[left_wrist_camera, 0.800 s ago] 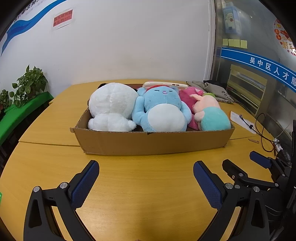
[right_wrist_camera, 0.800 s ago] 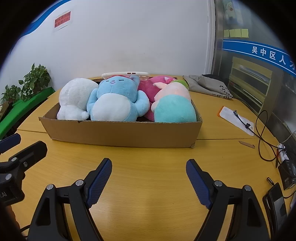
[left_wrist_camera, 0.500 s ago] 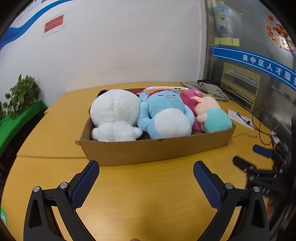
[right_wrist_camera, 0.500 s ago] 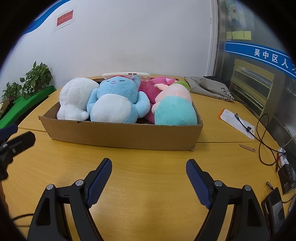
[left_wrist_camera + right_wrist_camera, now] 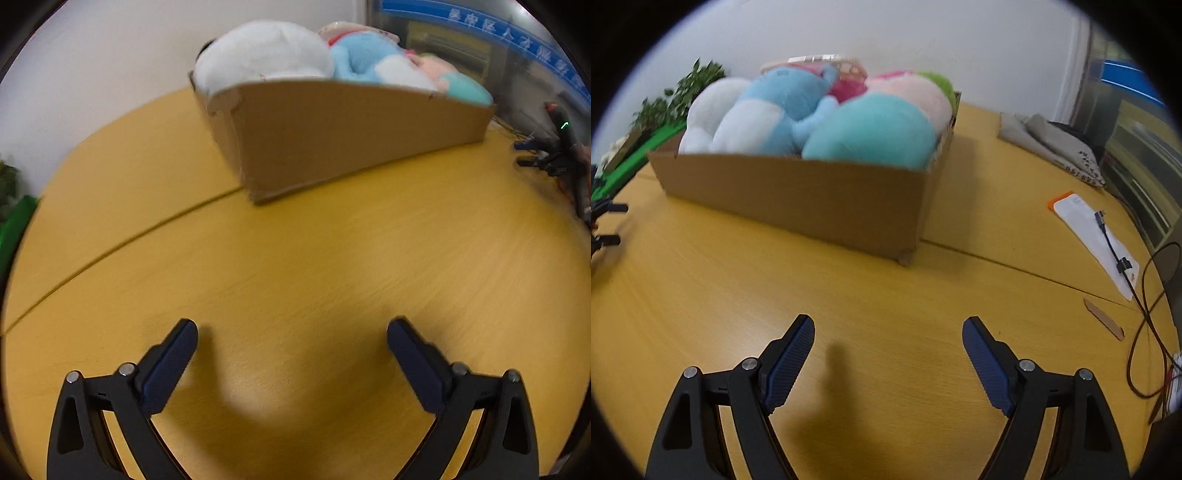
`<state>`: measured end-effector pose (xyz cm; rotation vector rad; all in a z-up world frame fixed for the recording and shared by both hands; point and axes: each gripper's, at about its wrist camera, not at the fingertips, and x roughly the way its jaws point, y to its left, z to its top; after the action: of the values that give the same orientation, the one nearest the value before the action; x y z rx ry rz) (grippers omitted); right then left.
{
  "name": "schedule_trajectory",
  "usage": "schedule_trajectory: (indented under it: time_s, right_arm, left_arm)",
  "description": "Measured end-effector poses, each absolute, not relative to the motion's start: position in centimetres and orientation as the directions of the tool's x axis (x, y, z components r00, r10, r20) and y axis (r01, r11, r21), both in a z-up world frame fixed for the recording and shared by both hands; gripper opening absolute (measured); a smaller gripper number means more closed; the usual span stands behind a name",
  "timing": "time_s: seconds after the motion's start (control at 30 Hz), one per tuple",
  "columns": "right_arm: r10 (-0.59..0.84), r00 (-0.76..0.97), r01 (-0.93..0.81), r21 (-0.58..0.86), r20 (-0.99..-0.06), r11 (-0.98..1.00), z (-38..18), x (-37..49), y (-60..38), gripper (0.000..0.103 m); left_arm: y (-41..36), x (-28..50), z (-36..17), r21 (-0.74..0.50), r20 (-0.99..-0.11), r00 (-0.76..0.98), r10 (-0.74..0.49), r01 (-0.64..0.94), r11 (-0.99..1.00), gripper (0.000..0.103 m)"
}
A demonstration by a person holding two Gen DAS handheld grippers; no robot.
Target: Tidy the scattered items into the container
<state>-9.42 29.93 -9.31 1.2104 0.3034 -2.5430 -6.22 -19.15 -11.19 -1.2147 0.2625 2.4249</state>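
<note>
A: Biggest first?
B: Yellow wooden table (image 5: pixel 746 295), bare under both tongs.
A: Next?
B: Cardboard box (image 5: pixel 798 199) (image 5: pixel 351 136), resting on the table well ahead of both tongs, packed with 4 plush toys: white plush (image 5: pixel 258 55), blue plush (image 5: pixel 775 107), teal-and-pink plush (image 5: pixel 875 129), pink plush (image 5: pixel 846 86) behind.
A: Tongs?
B: Left gripper (image 5: pixel 291 347) spread wide, tilted down at bare wood, gripping nothing. Right gripper (image 5: pixel 888 339) also apart, empty, angled down likewise.
</note>
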Motion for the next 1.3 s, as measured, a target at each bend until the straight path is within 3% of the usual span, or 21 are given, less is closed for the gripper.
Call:
schedule_trajectory:
  time_s: [0.13, 0.2, 0.43, 0.63, 0.83, 1.3]
  right_arm:
    - [-0.264, -0.524, 0.472, -0.019, -0.810, -0.881, -10.6, -9.4, 30.7, 0.088]
    - [-0.297, -0.510, 0.512, -0.008, -0.807, -0.859, -10.9, -9.2, 31.1, 0.103]
    - [-0.363, -0.463, 0.618, -0.002, -0.809, -0.786, -11.5, -8.3, 32.2, 0.103]
    - [-0.386, -0.437, 0.662, 0.000, -0.812, -0.749, -11.5, -9.7, 33.9, 0.103]
    - [-0.376, -0.445, 0.651, -0.005, -0.813, -0.759, -11.4, -10.1, 34.2, 0.103]
    - [-0.356, -0.463, 0.619, -0.008, -0.812, -0.786, -11.2, -10.5, 33.5, 0.103]
  left_arm:
    - [-20.2, -7.4, -11.4, -0.011, -0.801, -0.516, 0.303, -0.494, -0.870, 0.103]
    - [-20.7, -8.2, -11.5, -0.012, -0.803, -0.497, 0.329, -0.538, -0.843, 0.103]
    - [-22.9, -9.5, -11.3, -0.016, -0.807, -0.438, 0.397, -0.655, -0.755, 0.103]
    - [-24.3, -8.6, -11.3, -0.018, -0.806, -0.455, 0.378, -0.619, -0.785, 0.103]
    - [-23.3, -9.0, -11.3, -0.015, -0.806, -0.515, 0.293, -0.477, -0.879, 0.103]
    - [-23.8, -9.0, -11.2, -0.018, -0.806, -0.515, 0.292, -0.473, -0.881, 0.103]
